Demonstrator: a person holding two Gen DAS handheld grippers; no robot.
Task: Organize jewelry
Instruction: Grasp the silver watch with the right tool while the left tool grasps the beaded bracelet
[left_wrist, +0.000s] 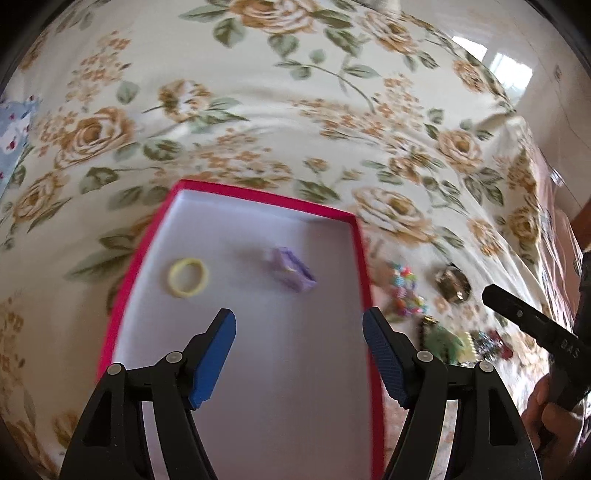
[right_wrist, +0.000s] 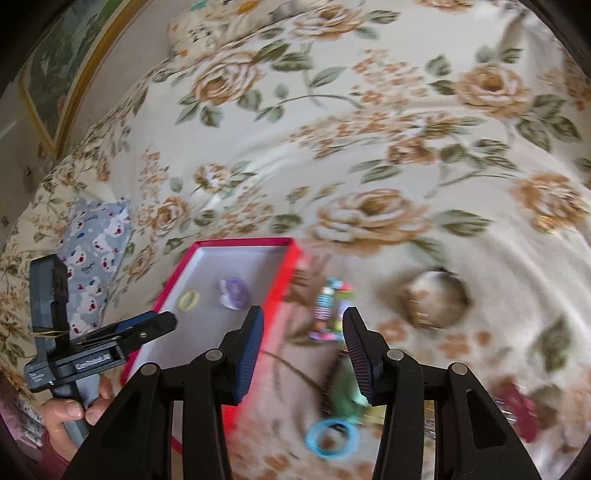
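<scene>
Bright daylight, heavy motion blur, fisheye-warped dark corners.

Parted left tongs (left_wrist: 299, 325) above red box (left_wrist: 258, 197)

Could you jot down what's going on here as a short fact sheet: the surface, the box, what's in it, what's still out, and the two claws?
Surface: flowered bedspread
Box: red-edged box, open, white inside
In box: yellow ring, purple piece
Still outside: colourful bead piece, blue ring, dark round item
Left gripper: open, empty, above box
Right gripper: open, empty, above loose pieces
</scene>
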